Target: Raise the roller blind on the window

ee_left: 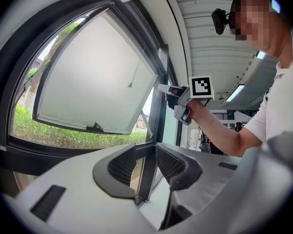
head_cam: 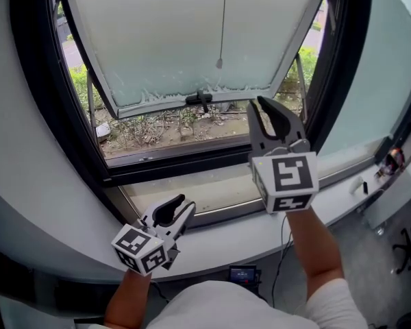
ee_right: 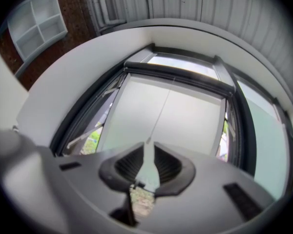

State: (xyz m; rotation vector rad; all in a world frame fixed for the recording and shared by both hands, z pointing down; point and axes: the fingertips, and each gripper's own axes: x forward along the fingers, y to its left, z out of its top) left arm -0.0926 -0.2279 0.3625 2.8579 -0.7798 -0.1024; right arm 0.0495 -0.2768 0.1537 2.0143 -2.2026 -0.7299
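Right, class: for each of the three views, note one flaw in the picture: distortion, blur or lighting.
Head view: the window frame bows outward, in even daylight. Left gripper view: fisheye, black corners. Right gripper view: soft throughout, the right gripper blurred close up.

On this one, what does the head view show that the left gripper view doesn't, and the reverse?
Head view only: the marker cube of the left gripper and a small screen below the person. Left gripper view only: the head camera and the ribbed ceiling. Both: the tilted window pane, the hanging cord and the raised right gripper, jaws apart, empty.
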